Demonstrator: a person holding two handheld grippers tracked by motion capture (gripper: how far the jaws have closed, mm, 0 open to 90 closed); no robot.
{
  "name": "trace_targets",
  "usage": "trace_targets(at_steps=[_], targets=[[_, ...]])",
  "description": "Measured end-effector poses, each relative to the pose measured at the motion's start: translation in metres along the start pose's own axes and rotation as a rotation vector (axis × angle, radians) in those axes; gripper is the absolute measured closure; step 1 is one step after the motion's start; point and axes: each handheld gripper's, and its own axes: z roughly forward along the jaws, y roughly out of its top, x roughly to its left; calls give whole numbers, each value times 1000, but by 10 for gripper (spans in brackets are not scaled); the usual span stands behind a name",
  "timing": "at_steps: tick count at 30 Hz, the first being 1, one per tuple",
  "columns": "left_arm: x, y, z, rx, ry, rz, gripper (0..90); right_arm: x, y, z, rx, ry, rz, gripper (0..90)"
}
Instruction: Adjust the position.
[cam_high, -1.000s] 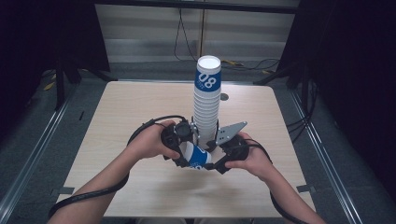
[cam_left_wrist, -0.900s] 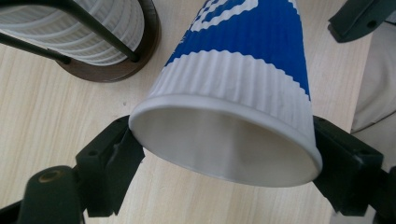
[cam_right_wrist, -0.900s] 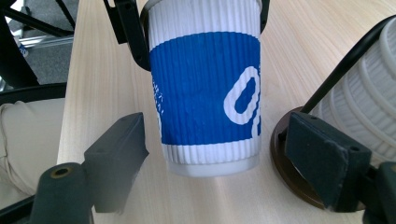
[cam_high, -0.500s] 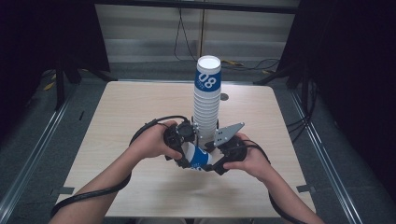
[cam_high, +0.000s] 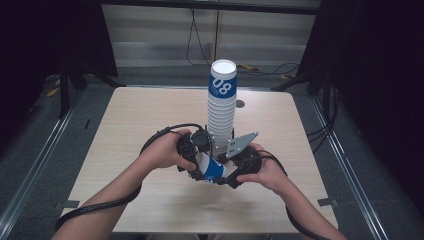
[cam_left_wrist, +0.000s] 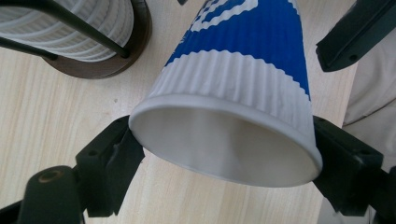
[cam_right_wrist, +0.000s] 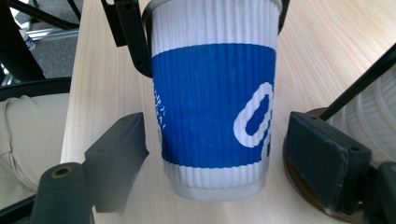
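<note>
A blue-and-white ribbed paper cup (cam_high: 212, 170) lies on its side just above the table, between my two grippers. My left gripper (cam_high: 196, 162) is shut on the rim of the cup (cam_left_wrist: 243, 74), a jaw pressing on each side of the open mouth. In the left gripper view that gripper (cam_left_wrist: 224, 137) frames the white interior. My right gripper (cam_high: 231, 172) faces it from the other side. In its own view the right gripper (cam_right_wrist: 217, 130) stands open around the bottom end of the cup (cam_right_wrist: 210, 107), with a small gap at each pad.
A tall stack of cups (cam_high: 221, 107) rises on a round dark base (cam_left_wrist: 107, 65) with thin black guide rods, directly behind the grippers. The wooden table (cam_high: 130, 120) has bare room left and right. Black cables trail from both grippers.
</note>
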Motion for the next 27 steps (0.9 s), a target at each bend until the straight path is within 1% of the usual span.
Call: trace_targets(at_steps=[1,2,4,5,6,9,11,13,16,17,24,25,27], targets=[[0,1,0,-1,0,-3,169,0,0,0,4,-4,5,201],[0,1,0,1,-2,1,169,0,0,1,3,1,0,201],[0,2,1,8,-3,13,169,1,0,1,7,2,7,201],[0,2,1,8,-6,7,169,1,0,2,6,3,5,201],[0,3,1,17,-7,11,169,1,1,2,10,4,4,201],[0,3,2,11,-7,15,169,1,1,2,14,2,1,202],[0,3,1,11,-8,15,169,1,1,2,18,5,8,202],[-1,4,1,11,-7,15,169,1,1,3,18,6,1,202],[-1,4,1,7,-9,13,169,1,2,3,20,5,2,202],[-1,5,0,5,-7,23,169,2,2,3,24,9,7,203],[-1,7,0,10,-7,23,168,1,1,5,31,10,7,207],[-1,7,0,3,-6,21,168,1,0,5,33,9,8,207],[-1,7,0,3,-6,27,168,1,0,5,32,8,8,207]])
